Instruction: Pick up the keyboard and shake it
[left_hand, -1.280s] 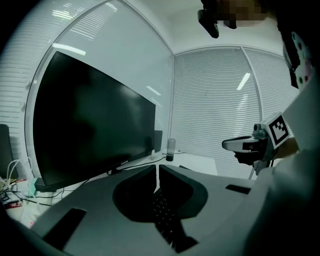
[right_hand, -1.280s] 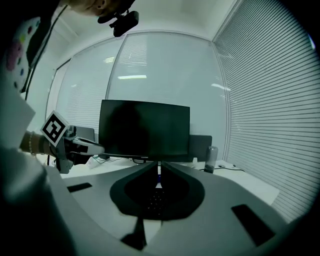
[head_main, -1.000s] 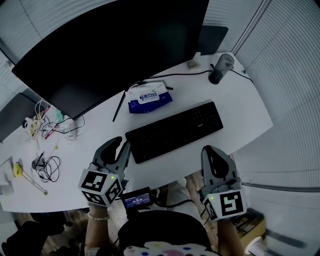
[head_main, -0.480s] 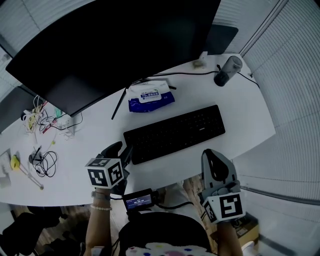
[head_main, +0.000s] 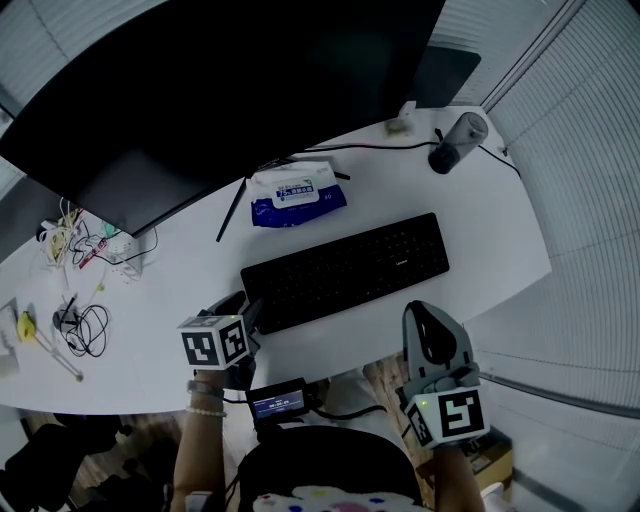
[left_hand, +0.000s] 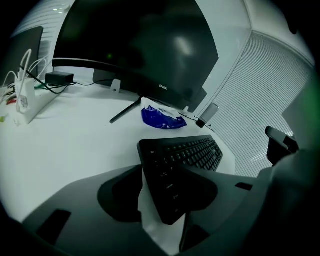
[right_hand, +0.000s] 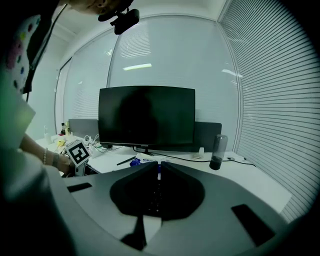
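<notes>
At a curved white desk (head_main: 170, 290), a flat black keyboard (head_main: 345, 268) lies on the tabletop in front of a large dark monitor (head_main: 230, 90), running slantwise from lower left to upper right. The left gripper (head_main: 243, 308) sits at the keyboard's left end. Its jaws, which have just been opening, stand spread wide with the near left corner of the keyboard between them, and they do not appear to press on it yet. The right gripper (head_main: 430, 312) hangs at the desk's front edge, near the keyboard's right end but apart from it, its jaws pressed together on nothing.

The lift has not begun, and the main risk seems to be a one-ended grip. If the left jaws close on that corner alone, the long board would likely swing down or twist out once it is shaken. The keyboard also lies flat on the desk, so a jaw that fails to get under its edge could simply push it away, towards the blue-and-white soft pack of wipes (head_main: 297, 192) just behind it. The right jaws must part before they can take the other end. A dark cylindrical tumbler (head_main: 455, 140) stands well apart at the far right.
</notes>
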